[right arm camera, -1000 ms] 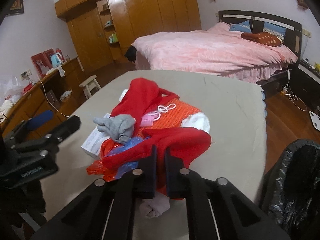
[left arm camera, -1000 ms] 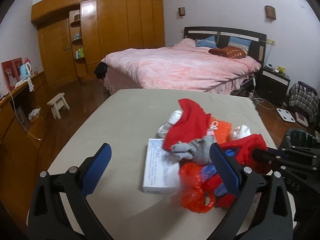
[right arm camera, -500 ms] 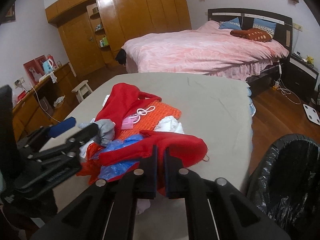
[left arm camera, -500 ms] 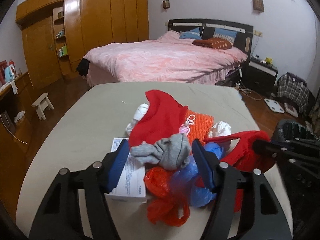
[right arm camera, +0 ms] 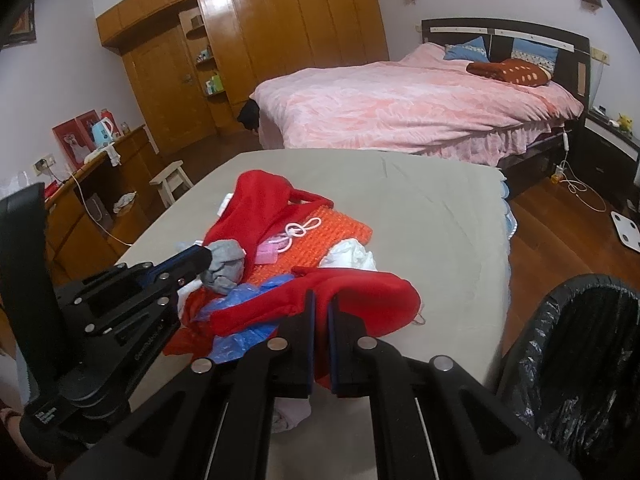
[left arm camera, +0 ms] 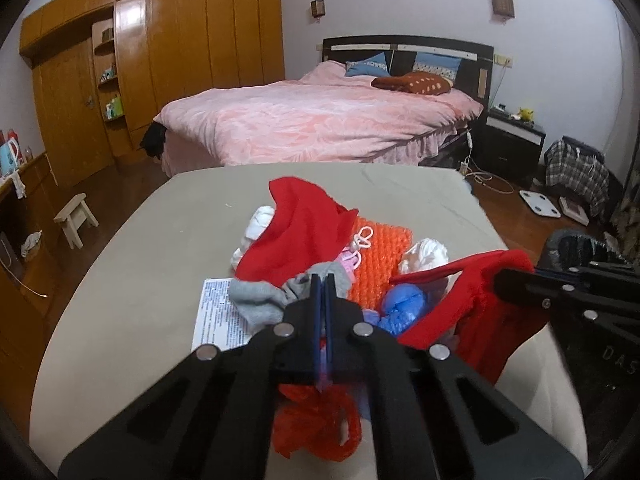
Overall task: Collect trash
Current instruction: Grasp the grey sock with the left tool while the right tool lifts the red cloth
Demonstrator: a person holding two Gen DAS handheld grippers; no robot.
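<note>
On the beige table [left arm camera: 132, 264] at the foot of the pink bed [left arm camera: 320, 120] sits a heap of cloth and litter. The left gripper [left arm camera: 323, 280] has its jaws pressed together on the edge of a grey sock [left arm camera: 260, 300], which lies over a white printed box [left arm camera: 218, 316]; its small blue print is too fine to read. The right gripper [right arm camera: 321, 300] is clamped tight on a red garment [right arm camera: 360, 292] draped over a blue plastic bag [right arm camera: 240, 292] and a red plastic bag [left arm camera: 316, 424]. An orange mesh pad [right arm camera: 328, 236] with a white cord [right arm camera: 300, 232] lies behind. White lettering on the left tool's body, seen from the right camera, is illegible. A black-lined trash bin [right arm camera: 580, 356] stands just beside the table's right edge.
</note>
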